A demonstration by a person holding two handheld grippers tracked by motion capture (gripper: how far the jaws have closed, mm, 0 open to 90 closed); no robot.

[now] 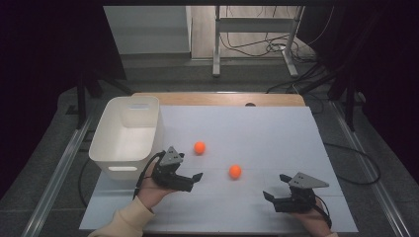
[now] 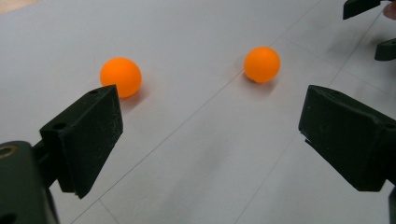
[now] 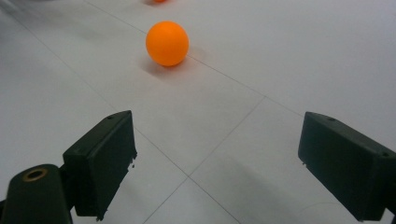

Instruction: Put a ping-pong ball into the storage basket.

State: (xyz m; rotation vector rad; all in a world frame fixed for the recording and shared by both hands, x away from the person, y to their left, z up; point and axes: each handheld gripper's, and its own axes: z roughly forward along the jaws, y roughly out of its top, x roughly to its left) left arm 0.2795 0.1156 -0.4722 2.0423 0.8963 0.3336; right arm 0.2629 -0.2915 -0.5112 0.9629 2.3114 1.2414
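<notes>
Two orange balls lie on the white tabletop. The farther ball is nearer the bin; its lower rim peeks in at the top of the right gripper view. The nearer ball lies between the two grippers. My left gripper is open, empty, and faces both balls from the left. My right gripper is open and empty at the front right, pointing at the nearer ball. Neither gripper touches a ball.
A white plastic bin stands at the table's left edge, just behind my left hand. The right gripper's jaw tips show at the top right of the left gripper view. Beyond the table are a dark floor, cables and a metal frame.
</notes>
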